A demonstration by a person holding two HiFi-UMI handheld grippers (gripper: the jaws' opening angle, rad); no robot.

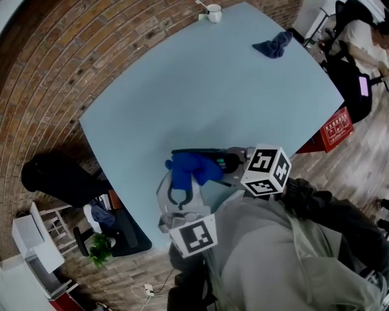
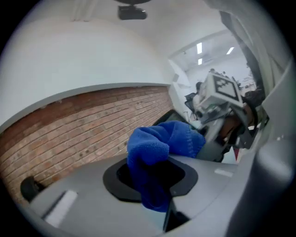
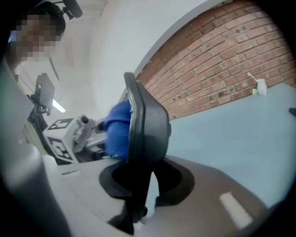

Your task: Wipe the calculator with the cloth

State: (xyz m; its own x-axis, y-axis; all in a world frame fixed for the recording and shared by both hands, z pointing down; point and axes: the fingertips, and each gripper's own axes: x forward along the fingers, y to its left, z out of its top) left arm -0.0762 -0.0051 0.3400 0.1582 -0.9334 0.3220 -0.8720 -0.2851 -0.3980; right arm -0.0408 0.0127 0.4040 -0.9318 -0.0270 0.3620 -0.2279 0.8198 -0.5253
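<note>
right claw [image 1: 232,165] clamped on calculator [image 1: 200,151], held on edge over bench [image 1: 213,91], lower middle of head view, long axis running left-right. left claw [image 1: 180,195] clamped on blue cloth [image 1: 193,169] just below it. cloth looks pressed against calculator face. guessing swipe goes along that axis.

Lower centre: blue cloth [image 1: 193,168] at left gripper [image 1: 179,186] tip, over calculator [image 1: 203,152] at right gripper [image 1: 230,164]; mug [image 1: 214,12] top edge.
</note>
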